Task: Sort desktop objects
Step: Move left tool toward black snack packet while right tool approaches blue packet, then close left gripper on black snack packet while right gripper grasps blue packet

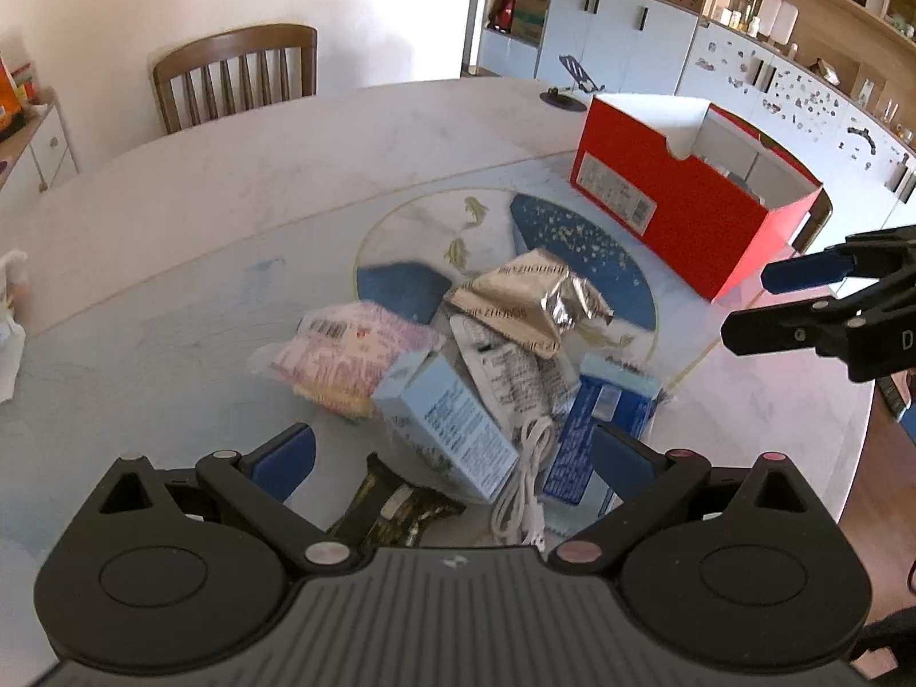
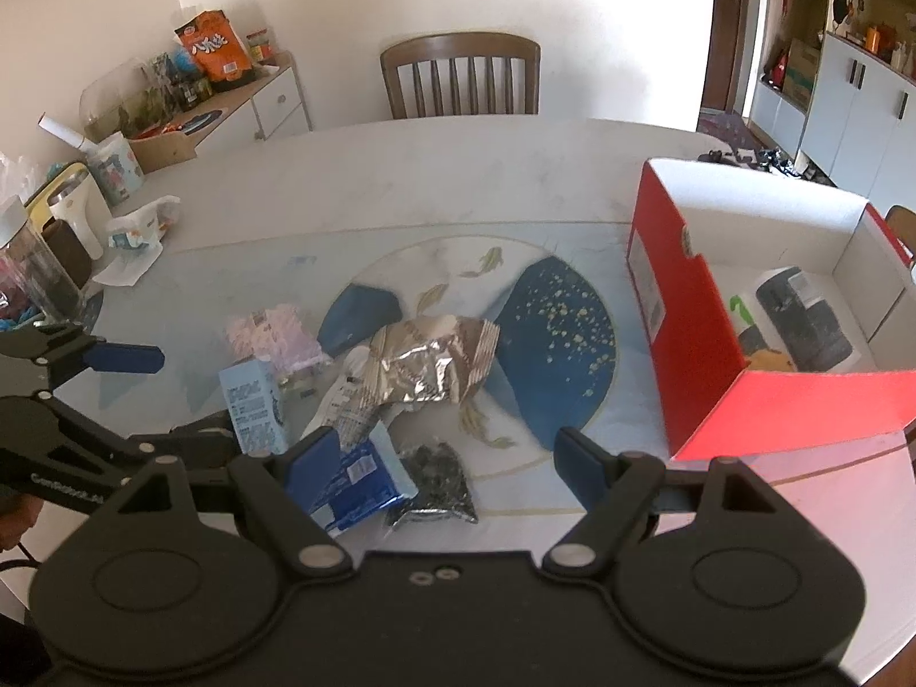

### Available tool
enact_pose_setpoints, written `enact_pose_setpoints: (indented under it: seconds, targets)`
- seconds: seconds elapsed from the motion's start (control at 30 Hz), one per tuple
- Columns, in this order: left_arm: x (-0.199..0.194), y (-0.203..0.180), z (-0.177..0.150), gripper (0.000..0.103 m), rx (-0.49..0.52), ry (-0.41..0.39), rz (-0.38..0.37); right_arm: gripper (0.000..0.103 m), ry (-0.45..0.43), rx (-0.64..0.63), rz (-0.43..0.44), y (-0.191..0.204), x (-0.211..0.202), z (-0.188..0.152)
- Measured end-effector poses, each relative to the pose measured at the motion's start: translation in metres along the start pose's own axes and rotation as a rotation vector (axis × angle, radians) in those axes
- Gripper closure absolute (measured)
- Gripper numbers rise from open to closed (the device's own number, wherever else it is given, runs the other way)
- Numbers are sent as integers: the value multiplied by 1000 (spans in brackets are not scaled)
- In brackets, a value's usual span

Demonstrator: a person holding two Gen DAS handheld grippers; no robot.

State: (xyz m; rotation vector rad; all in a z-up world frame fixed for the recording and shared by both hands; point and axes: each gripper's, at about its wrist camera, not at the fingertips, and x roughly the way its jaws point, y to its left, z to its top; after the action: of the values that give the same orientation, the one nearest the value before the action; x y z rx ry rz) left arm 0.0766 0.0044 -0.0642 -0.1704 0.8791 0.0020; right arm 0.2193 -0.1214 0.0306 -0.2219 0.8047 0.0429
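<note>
Left gripper (image 1: 452, 461) angled downward, jaws spread wide, nothing between the blue pads (image 1: 284, 461). Right gripper (image 2: 449, 466) likewise tilted down, jaws wide apart, pads (image 2: 314, 466) bare. The two grippers sit side by side, well apart, each visible at the edge of the other's view.

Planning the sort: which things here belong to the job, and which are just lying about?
Job: silver packet, pink packet, light blue carton, white cable, red box.
Lying about: chair, orange bag, mug.
</note>
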Motion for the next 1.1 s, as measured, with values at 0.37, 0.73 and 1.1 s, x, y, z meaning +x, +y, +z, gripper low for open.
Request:
enact_pose_setpoints:
  seconds: [0.37, 0.73, 1.1]
  targets:
    - [14, 16, -26, 0, 80, 28, -20, 21, 56, 4, -3, 17, 15, -11]
    - [23, 28, -35, 1, 124, 36, -37, 22, 108, 49, -41, 41, 34, -31]
    - [26, 28, -36, 4, 200, 19, -61, 27, 123, 168, -153, 60, 50, -45]
